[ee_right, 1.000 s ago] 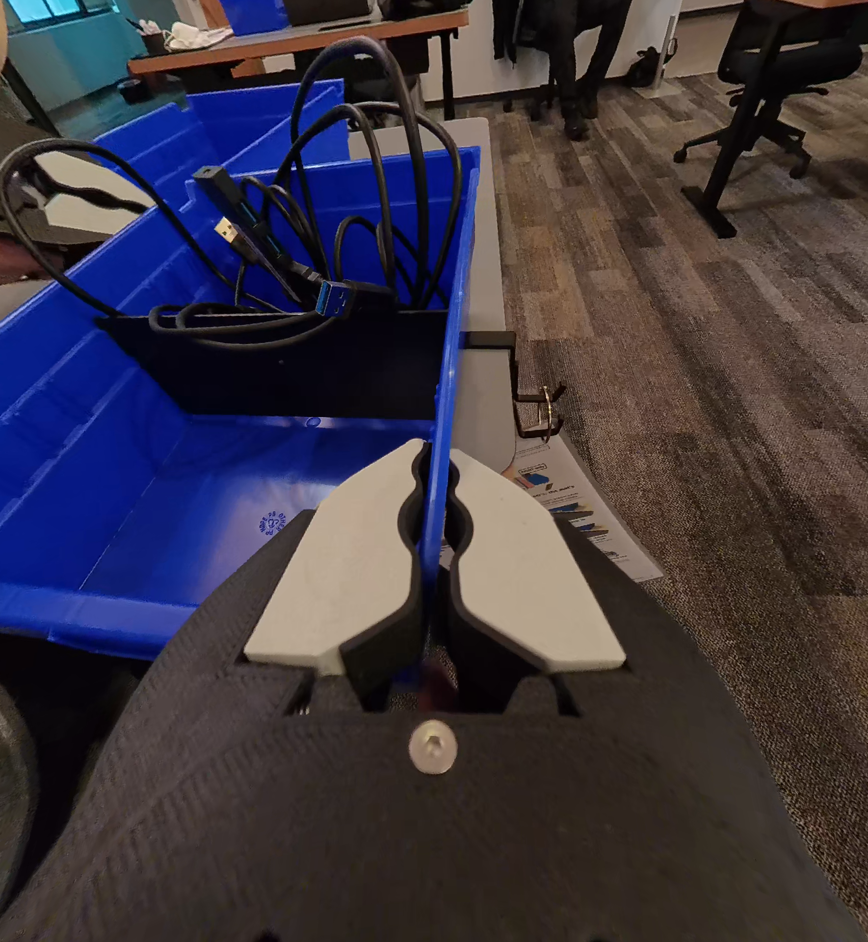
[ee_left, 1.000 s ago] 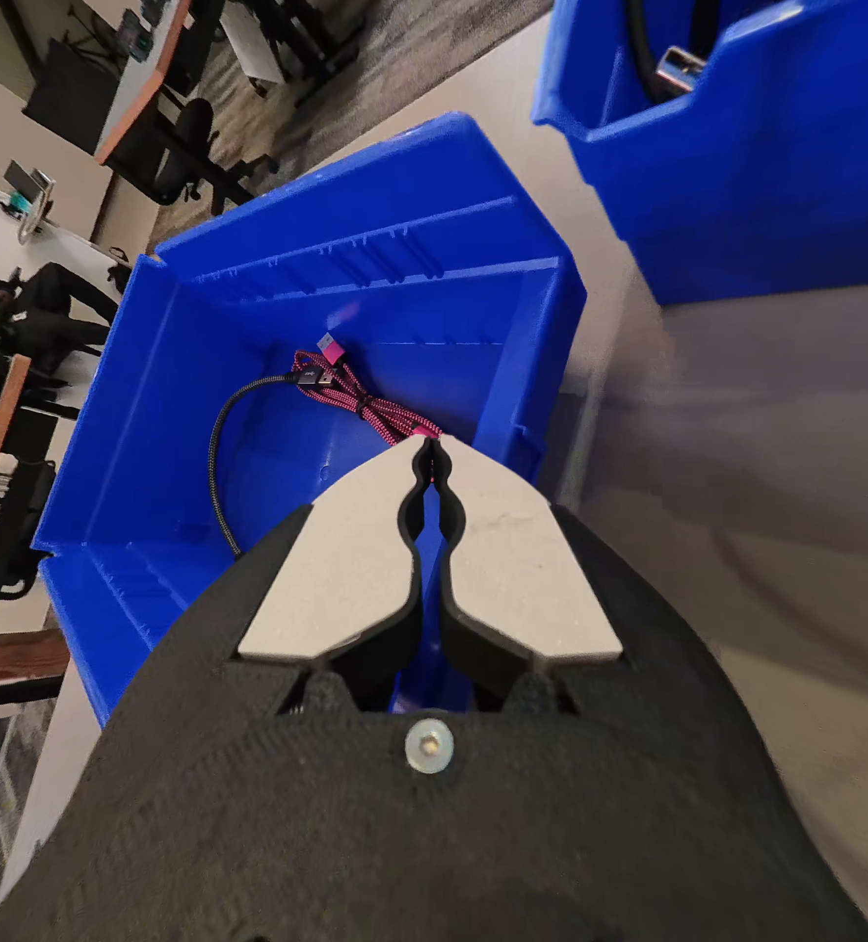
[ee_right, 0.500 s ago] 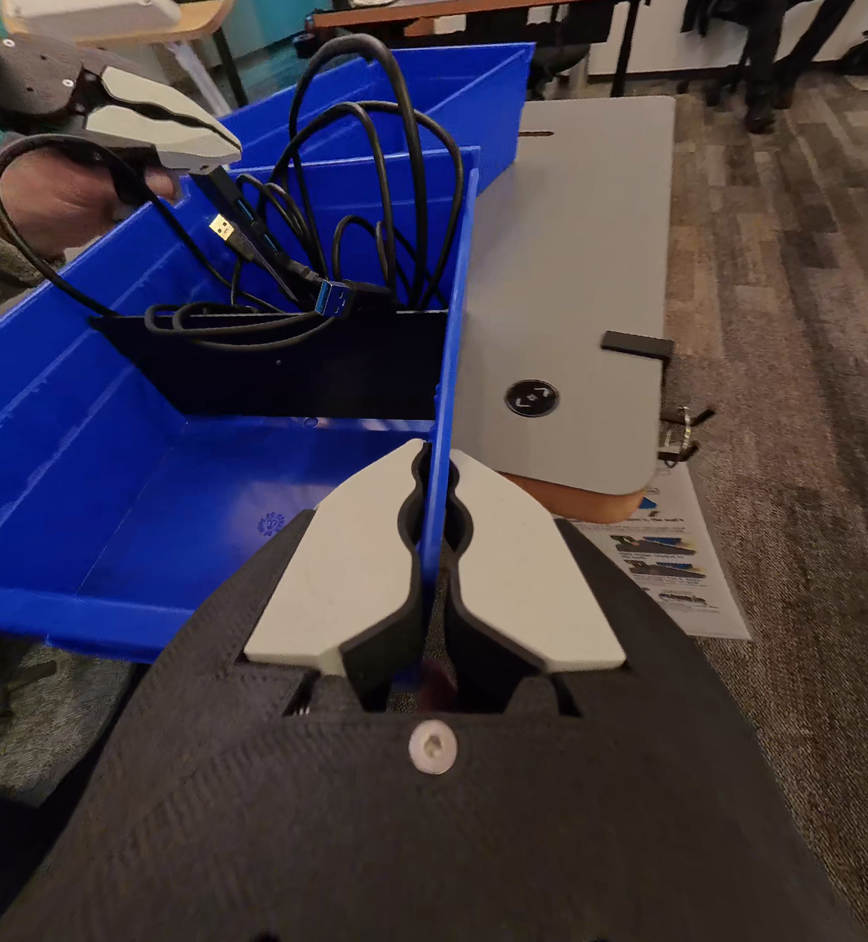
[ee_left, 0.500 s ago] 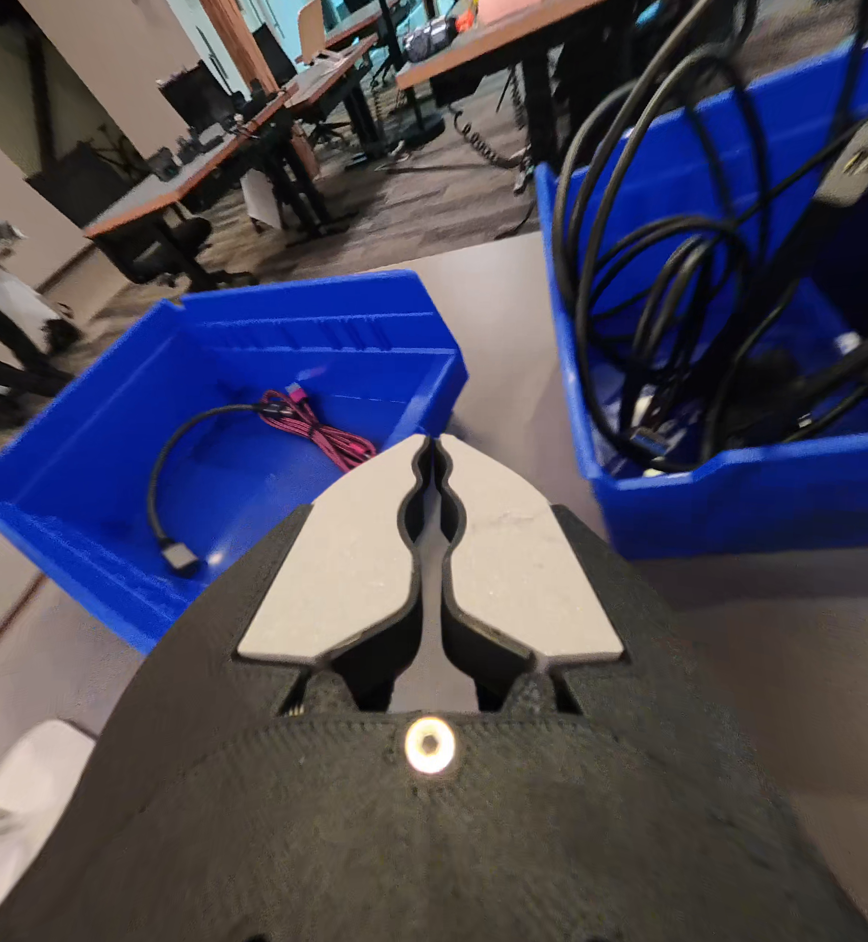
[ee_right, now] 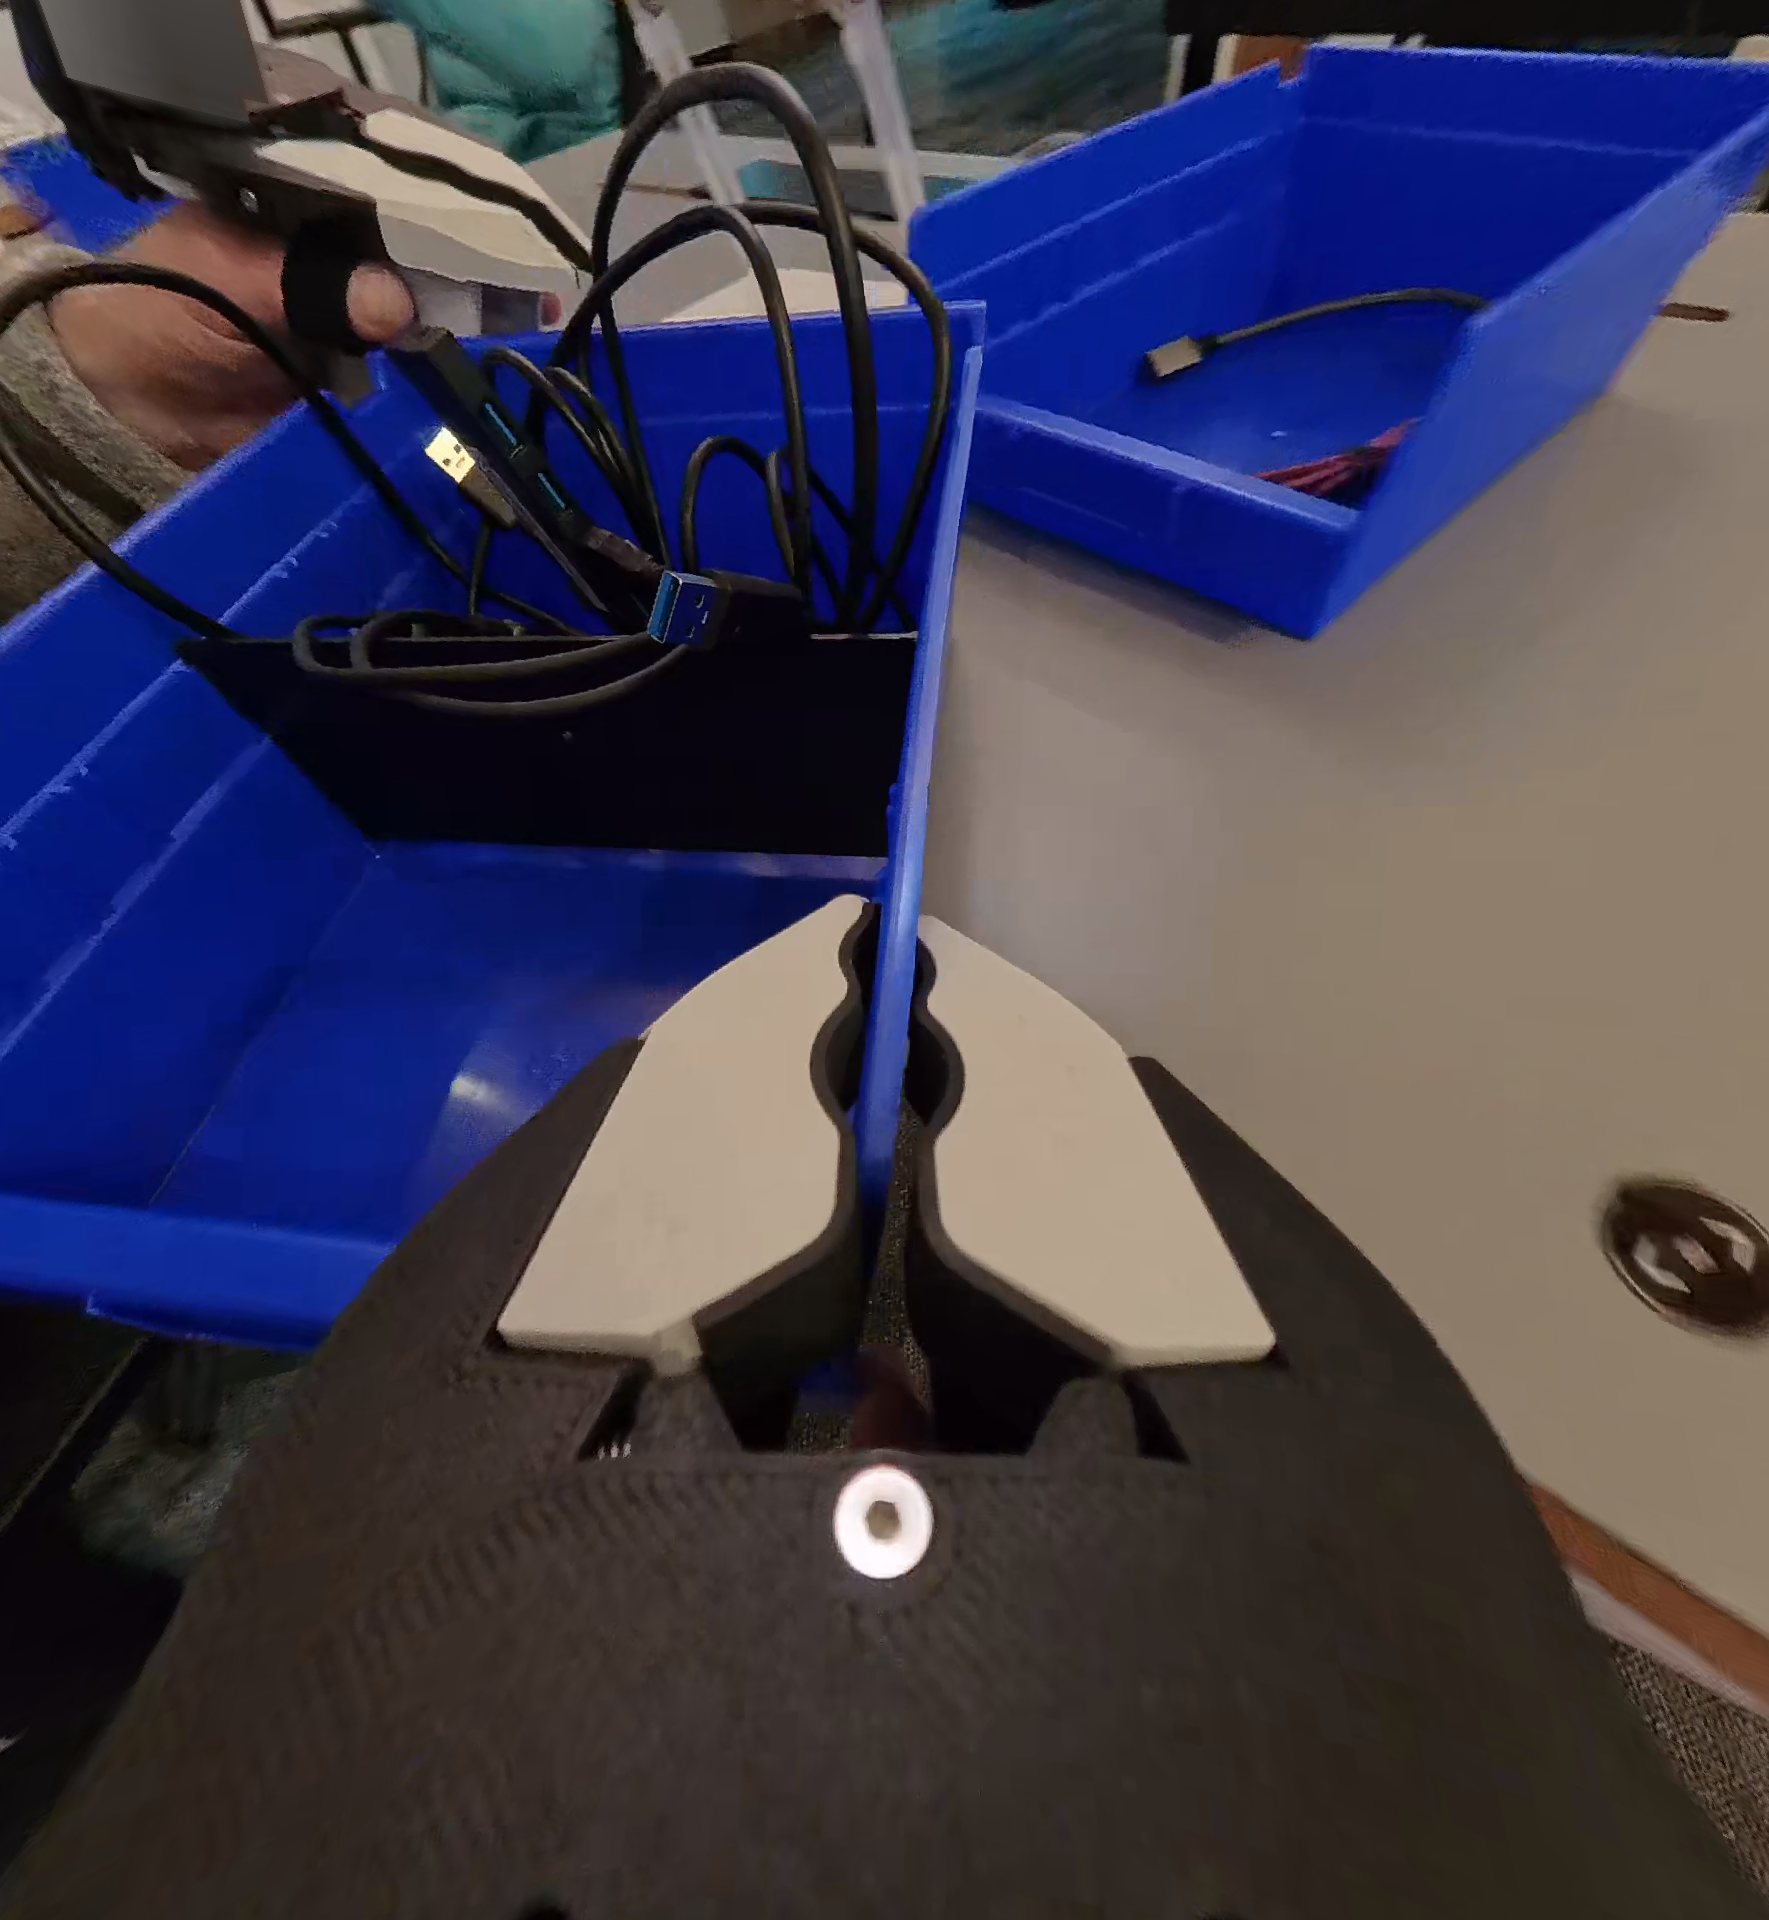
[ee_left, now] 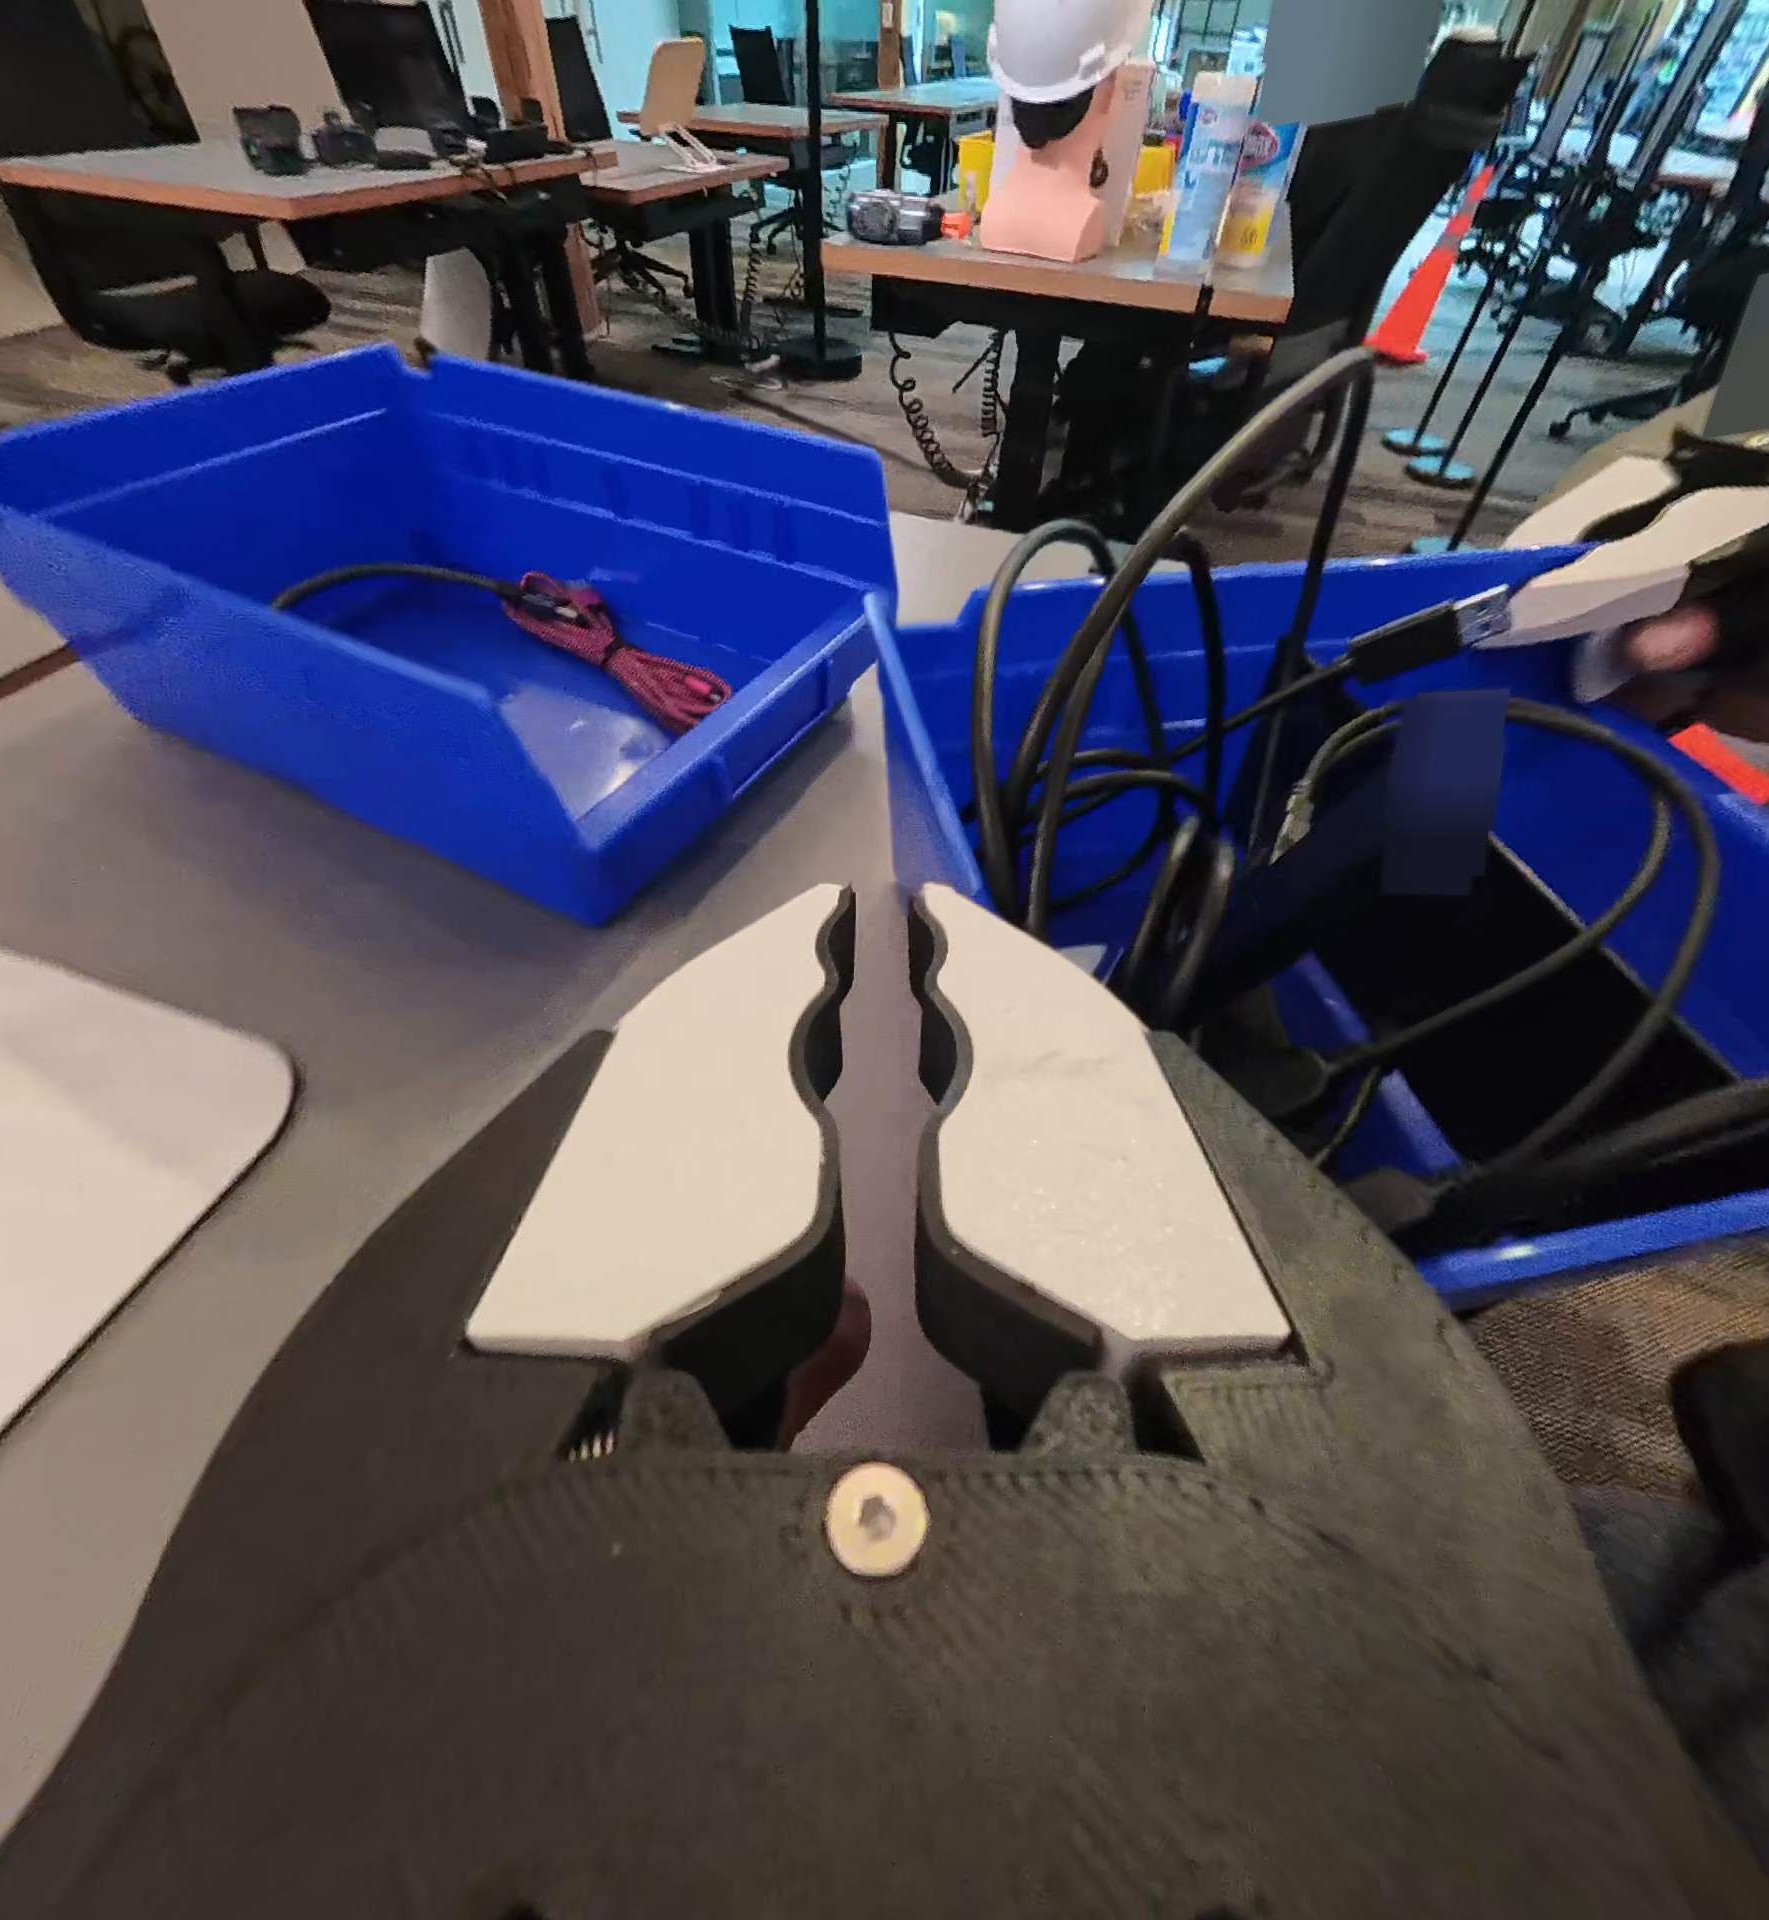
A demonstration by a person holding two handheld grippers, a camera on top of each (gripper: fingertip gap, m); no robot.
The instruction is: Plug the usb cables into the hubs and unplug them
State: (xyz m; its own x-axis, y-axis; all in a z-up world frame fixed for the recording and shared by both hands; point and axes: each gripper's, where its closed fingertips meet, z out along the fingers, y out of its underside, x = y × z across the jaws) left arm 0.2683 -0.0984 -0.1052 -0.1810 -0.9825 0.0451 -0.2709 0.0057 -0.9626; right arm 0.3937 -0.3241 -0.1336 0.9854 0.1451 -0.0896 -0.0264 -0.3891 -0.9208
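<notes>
Two blue bins stand on a pale grey table (ee_left: 236,883). The smaller bin (ee_left: 423,665) sits further in and holds a coiled red braided cable (ee_left: 615,655) joined to a thin black lead. The large bin (ee_right: 184,987) overhangs the table's near edge above grey patterned carpet (ee_right: 1732,1766); a black divider (ee_right: 589,748) splits it, and behind that lies a tangle of black usb cables (ee_right: 755,343) with what looks like a dark hub, though it is hard to make out.

The right gripper (ee_right: 885,925) is clenched on the large bin's thin side wall, both pads pressing on the blue plastic. The left gripper (ee_left: 878,904) has its fingers slightly apart with only bare tabletop between them.

A white pad (ee_left: 59,1143) lies at the table's left. Beyond are wood-topped desks (ee_left: 1056,275), office chairs, an orange cone (ee_left: 1420,281) and a white hard hat (ee_left: 1062,47) on a stand.
</notes>
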